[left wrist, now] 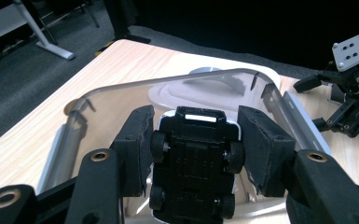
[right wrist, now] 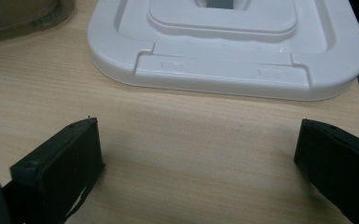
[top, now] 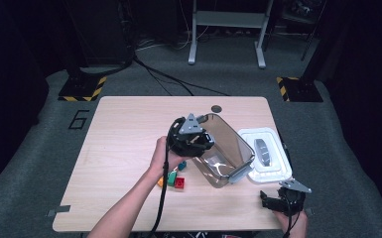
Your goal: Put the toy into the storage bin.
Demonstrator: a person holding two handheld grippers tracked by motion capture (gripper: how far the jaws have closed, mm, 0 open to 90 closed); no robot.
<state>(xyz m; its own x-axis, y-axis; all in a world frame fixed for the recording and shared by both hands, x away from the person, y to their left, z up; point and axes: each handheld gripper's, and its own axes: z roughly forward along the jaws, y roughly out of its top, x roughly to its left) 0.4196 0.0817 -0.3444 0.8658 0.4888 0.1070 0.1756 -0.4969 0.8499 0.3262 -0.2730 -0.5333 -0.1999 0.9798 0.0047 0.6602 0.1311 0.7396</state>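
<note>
Left gripper [left wrist: 193, 140] (clamping toy car [left wrist: 193, 163]) above container [left wrist: 279, 100]

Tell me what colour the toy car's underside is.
Black, best seen in the left gripper view: the toy car.

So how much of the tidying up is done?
Not much yet. The lid is off, lying beside the clear box. The left claw holds a toy car over the box. The bricks lie on the table. The right claw is open.
</note>
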